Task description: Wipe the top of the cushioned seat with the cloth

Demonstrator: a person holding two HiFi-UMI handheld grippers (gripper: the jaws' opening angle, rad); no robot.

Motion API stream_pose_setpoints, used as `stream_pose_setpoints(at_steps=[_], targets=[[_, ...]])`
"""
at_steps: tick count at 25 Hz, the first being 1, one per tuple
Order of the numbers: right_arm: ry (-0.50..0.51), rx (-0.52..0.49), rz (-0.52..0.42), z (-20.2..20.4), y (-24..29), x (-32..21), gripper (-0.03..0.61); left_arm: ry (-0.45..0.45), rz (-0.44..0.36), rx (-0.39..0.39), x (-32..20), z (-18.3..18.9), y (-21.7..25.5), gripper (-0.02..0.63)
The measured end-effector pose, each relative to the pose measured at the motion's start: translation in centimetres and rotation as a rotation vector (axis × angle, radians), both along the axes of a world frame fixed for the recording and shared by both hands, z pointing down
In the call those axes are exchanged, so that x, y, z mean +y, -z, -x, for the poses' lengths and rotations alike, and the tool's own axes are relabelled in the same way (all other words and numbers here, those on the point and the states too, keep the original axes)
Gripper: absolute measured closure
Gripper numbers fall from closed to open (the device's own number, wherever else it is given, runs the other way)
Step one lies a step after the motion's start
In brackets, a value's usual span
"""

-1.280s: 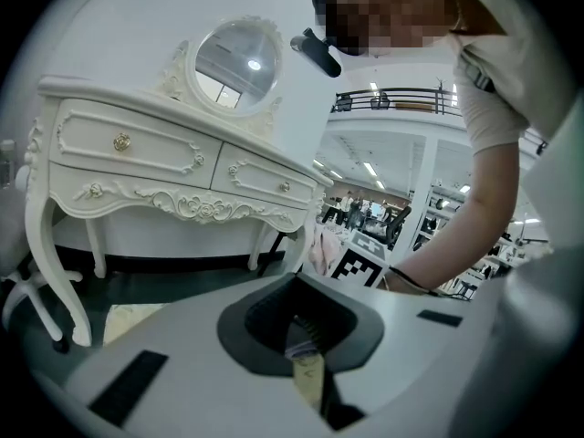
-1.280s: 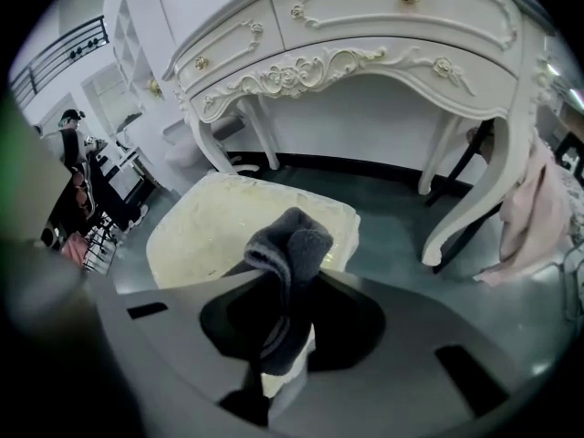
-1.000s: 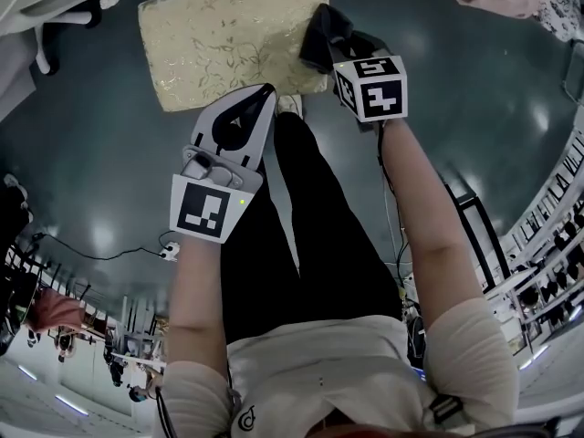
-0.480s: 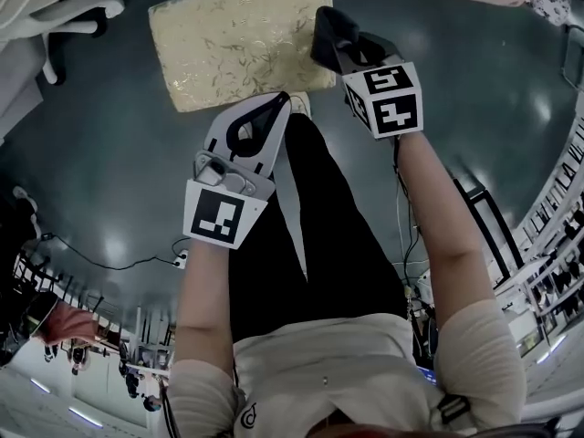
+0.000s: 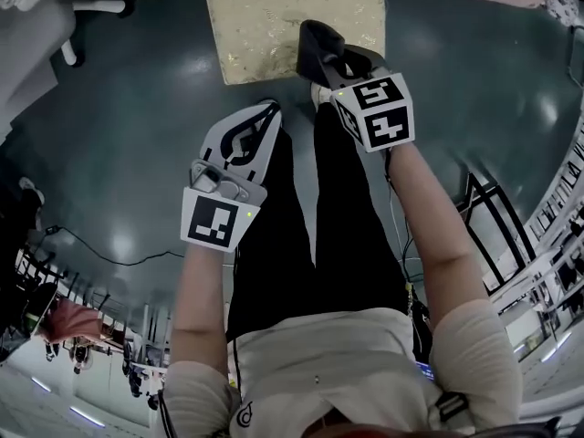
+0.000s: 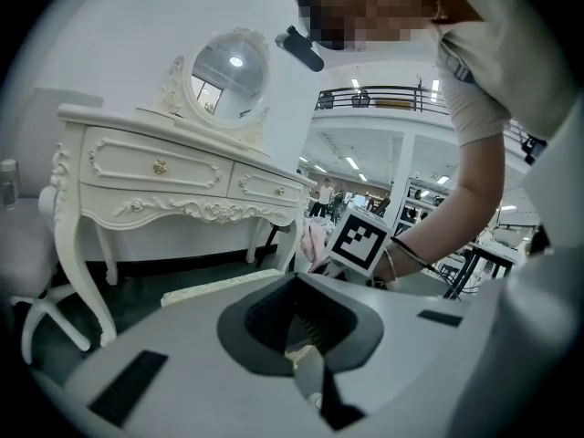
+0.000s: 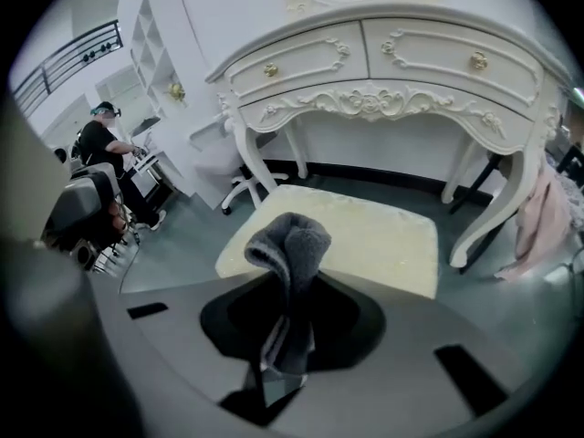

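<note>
Right hand-held gripper (image 7: 285,340) is clamped on the dark grey cloth (image 7: 290,240), pinched low, with the folded wad sticking out past the tips. Cloth is over the near edge of the cushioned seat (image 5: 274,16), which sits on the floor (image 5: 137,153) by the white dressing table (image 7: 383,71). Can't confirm contact. Left hand-held gripper (image 6: 306,345) is closed, empty, held back. My read: cloth is light and limp and will drag on the patterned fabric, so grip close to the fold. Seat top looks soft, press lightly.

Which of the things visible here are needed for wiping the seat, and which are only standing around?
For the job:
- dark grey cloth, clamped in the right claw
- cream patterned cushioned seat

Just around:
- white carved dressing table
- oval mirror
- pink fabric
- left claw, shut and empty
</note>
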State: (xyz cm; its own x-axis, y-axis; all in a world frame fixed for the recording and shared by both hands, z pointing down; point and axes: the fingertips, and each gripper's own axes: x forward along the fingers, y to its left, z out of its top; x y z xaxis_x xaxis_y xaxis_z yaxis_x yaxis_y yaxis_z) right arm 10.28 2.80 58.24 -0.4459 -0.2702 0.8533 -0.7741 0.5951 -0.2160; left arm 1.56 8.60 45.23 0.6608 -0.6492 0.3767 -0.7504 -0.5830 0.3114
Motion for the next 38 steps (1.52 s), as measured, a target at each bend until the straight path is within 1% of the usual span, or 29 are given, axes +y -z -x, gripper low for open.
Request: stream_pose_setpoints(at_steps=[5,8,11,14,17,20,25,28,32,38], targets=[[0.059,-0.046,0.038,7.7,-1.7,3.6,0.503,0.054,0.027,-0.012,2.5,6.1,-1.1,0.601],[0.103,-0.06,0.055,11.1,-2.5,4.7,0.504,0.091,0.036,-0.018,3.1,8.9,-1.6,0.601],[0.14,-0.066,0.064,13.7,-3.3,5.1,0.505,0.135,0.037,-0.016,3.2,11.3,-2.1,0.601],[0.156,-0.073,0.07,15.7,-4.3,5.0,0.505,0.181,0.042,-0.006,3.3,13.0,-2.8,0.601],[0.155,-0.096,0.091,16.9,-5.1,4.7,0.505,0.19,0.056,-0.001,3.4,13.7,-3.4,0.601],[0.151,-0.088,0.096,16.9,-5.6,4.4,0.505,0.184,0.064,0.006,3.5,13.8,-3.8,0.601],[0.118,-0.071,0.11,14.8,-6.0,3.9,0.503,0.161,0.061,-0.009,3.1,12.6,-3.6,0.601],[0.116,-0.065,0.116,13.9,-5.9,3.7,0.503,0.154,0.059,-0.015,2.8,11.9,-3.7,0.601],[0.107,-0.056,0.12,12.2,-6.0,3.4,0.503,0.126,0.06,-0.013,2.7,10.3,-3.6,0.602],[0.066,-0.048,0.115,8.6,-6.1,3.0,0.503,0.123,0.057,-0.003,2.3,7.4,-3.3,0.601]])
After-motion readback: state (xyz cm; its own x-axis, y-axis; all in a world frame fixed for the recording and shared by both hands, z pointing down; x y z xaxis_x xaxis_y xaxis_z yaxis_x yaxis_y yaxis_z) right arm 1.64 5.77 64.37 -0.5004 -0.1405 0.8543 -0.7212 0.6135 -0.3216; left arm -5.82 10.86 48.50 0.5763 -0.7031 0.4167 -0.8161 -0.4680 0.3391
